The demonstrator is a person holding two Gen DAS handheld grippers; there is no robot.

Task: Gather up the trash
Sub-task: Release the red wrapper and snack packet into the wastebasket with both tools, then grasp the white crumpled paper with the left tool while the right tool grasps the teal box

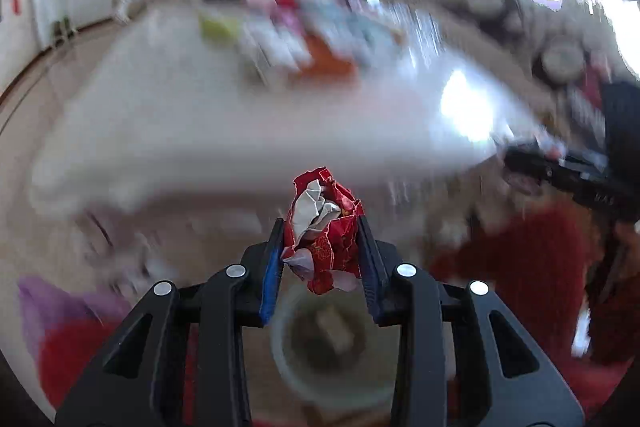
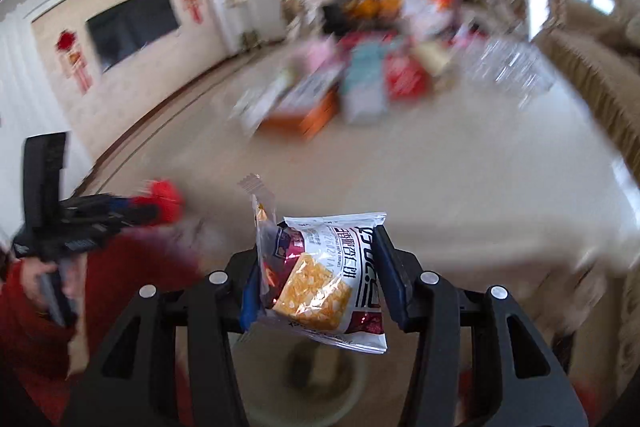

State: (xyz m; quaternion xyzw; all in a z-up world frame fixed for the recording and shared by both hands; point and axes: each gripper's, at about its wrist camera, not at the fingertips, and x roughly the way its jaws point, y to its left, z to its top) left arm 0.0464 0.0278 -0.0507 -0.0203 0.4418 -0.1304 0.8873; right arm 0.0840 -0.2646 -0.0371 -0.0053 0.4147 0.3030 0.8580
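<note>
My left gripper (image 1: 321,223) is shut on a crumpled red and white paper wad (image 1: 323,227), held in the air above a round white bin (image 1: 332,343) that shows blurred below it. My right gripper (image 2: 320,243) is shut on a white snack wrapper (image 2: 320,275) with a yellow cracker picture, also held above the white bin (image 2: 320,379). The left gripper with the red wad (image 2: 160,201) shows blurred at the left of the right wrist view. The right gripper (image 1: 560,171) shows blurred at the right of the left wrist view.
A long white table (image 2: 440,163) stretches ahead, with a heap of colourful boxes and packets (image 2: 352,83) at its far end. A beige sofa (image 2: 592,75) runs along the right. A wall television (image 2: 132,23) hangs at the left. The person's red sleeve (image 2: 40,327) is at lower left.
</note>
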